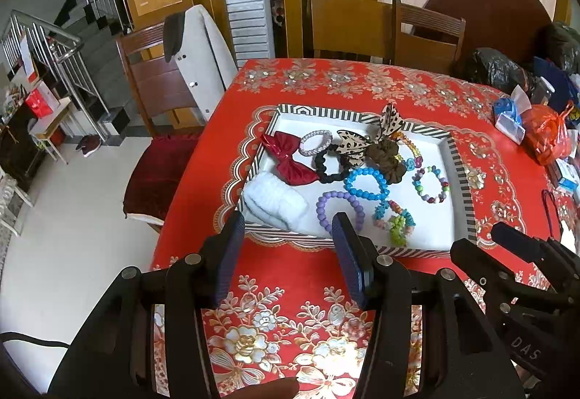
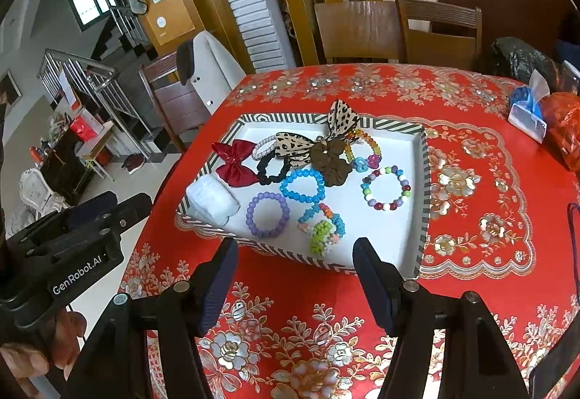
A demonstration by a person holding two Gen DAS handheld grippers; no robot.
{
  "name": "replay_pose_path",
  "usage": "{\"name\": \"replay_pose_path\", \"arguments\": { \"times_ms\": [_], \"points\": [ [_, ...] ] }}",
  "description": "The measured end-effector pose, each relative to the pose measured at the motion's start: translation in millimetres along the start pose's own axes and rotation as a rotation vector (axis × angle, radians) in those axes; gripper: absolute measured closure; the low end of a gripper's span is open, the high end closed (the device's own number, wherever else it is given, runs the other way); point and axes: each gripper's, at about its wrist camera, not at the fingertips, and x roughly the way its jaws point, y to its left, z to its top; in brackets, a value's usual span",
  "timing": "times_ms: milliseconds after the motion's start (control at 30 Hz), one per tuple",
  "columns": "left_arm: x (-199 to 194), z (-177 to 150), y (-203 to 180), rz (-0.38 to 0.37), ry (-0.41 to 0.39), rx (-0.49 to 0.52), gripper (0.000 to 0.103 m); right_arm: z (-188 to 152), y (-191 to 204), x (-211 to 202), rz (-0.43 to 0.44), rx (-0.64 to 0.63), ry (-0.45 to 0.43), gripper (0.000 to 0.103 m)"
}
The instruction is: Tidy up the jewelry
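A white tray with a striped rim (image 1: pixel 460 159) (image 2: pixel 424 181) lies on the red floral tablecloth. In it are a red bow (image 1: pixel 290 159) (image 2: pixel 233 163), a purple bead bracelet (image 1: pixel 339 210) (image 2: pixel 267 214), a blue bead bracelet (image 1: pixel 364 183) (image 2: pixel 302 185), a multicolour bracelet (image 1: pixel 431 185) (image 2: pixel 386 188), a black scrunchie (image 1: pixel 331 167), a brown scrunchie (image 2: pixel 331 163), leopard bows and a white cloth roll (image 1: pixel 275 203) (image 2: pixel 214 199). My left gripper (image 1: pixel 288 228) hovers open just short of the tray's near edge, empty. My right gripper (image 2: pixel 295 255) is likewise open and empty before the tray.
Wooden chairs (image 1: pixel 348 25) stand behind the table, one at the left with a jacket (image 1: pixel 203 50). Plastic bags (image 1: pixel 543 134) and a tissue pack (image 2: pixel 525 112) crowd the table's right side. A staircase (image 1: pixel 54 47) lies far left. A hand (image 2: pixel 40 344) holds the left gripper.
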Motion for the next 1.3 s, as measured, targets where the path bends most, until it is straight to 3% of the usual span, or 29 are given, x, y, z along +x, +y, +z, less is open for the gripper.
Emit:
{"name": "replay_pose_path", "arguments": {
  "times_ms": [1300],
  "points": [
    [15,-2,-5,-0.003,0.043,0.009,0.053,-2,-3,15,0.001,0.003,0.033,0.039]
  ]
}}
